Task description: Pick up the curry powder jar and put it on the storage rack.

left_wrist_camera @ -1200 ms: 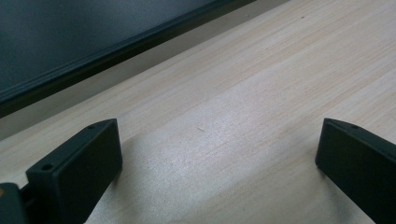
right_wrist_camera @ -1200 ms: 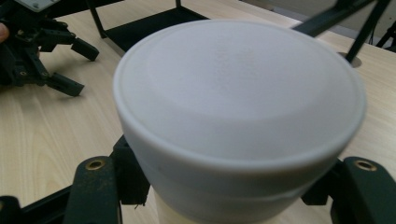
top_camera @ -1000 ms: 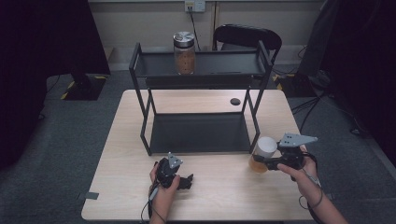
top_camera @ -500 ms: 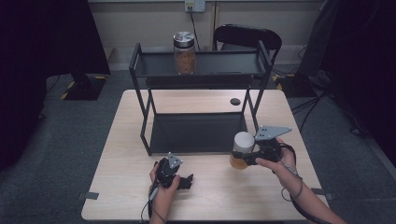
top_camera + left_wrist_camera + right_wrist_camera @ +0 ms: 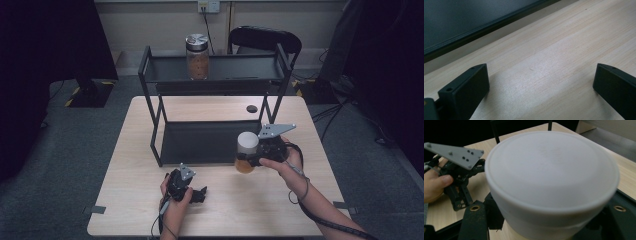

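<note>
A jar with a white lid (image 5: 247, 143) and amber contents hangs just above the table in front of the black rack's right front leg. My right gripper (image 5: 246, 161) is shut on its body from the right. In the right gripper view the white lid (image 5: 551, 182) looms close between the black jaws. My left gripper (image 5: 200, 193) rests on the table near the front edge, held by a hand. Its jaws stand wide open over bare wood (image 5: 541, 82) with nothing between them. A second jar with a metal lid (image 5: 197, 56) stands on the rack's top shelf.
The black two-level rack (image 5: 155, 75) takes up the table's middle and back, and its dark bottom plate (image 5: 200, 142) lies on the tabletop. A small black disc (image 5: 252, 108) lies behind the rack's right leg. A black chair (image 5: 265, 39) stands beyond the table.
My right gripper has carried the white-lidded jar leftward and slightly up, from the table's right side to the front of the rack. The left gripper has stayed put.
</note>
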{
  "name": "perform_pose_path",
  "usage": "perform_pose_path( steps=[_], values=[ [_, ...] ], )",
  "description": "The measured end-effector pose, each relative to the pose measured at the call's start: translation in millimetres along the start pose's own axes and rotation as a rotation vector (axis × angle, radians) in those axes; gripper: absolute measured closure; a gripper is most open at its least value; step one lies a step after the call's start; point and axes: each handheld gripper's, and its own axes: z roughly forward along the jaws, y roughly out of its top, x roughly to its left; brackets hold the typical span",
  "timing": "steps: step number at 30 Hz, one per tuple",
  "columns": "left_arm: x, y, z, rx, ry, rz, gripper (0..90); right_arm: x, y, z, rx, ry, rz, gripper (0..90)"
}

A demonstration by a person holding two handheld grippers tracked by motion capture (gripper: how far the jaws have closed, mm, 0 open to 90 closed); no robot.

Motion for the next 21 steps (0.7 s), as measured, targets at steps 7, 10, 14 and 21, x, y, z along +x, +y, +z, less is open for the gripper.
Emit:
perform_pose_path(
  steps=[7, 10, 14, 21],
  values=[
    [0.0, 0.0, 0.0, 0.0, 0.0, 0.0, 0.1, -5.7, 13.5, 3.6, -0.005, -0.006, 0.008, 35.1],
    [0.0, 0.0, 0.0, 0.0, 0.0, 0.0, 0.1, -7.9, 21.5, 3.6, 0.002, -0.009, 0.004, 35.1],
    [0.0, 0.0, 0.0, 0.0, 0.0, 0.0, 0.1, -9.4, 34.1, 1.2, 0.001, -0.018, -0.006, 35.1],
    [0.0, 0.0, 0.0, 0.0, 0.0, 0.0, 0.1, -15.4, 50.2, -2.9, -0.005, -0.014, 0.007, 35.1]
  ],
)
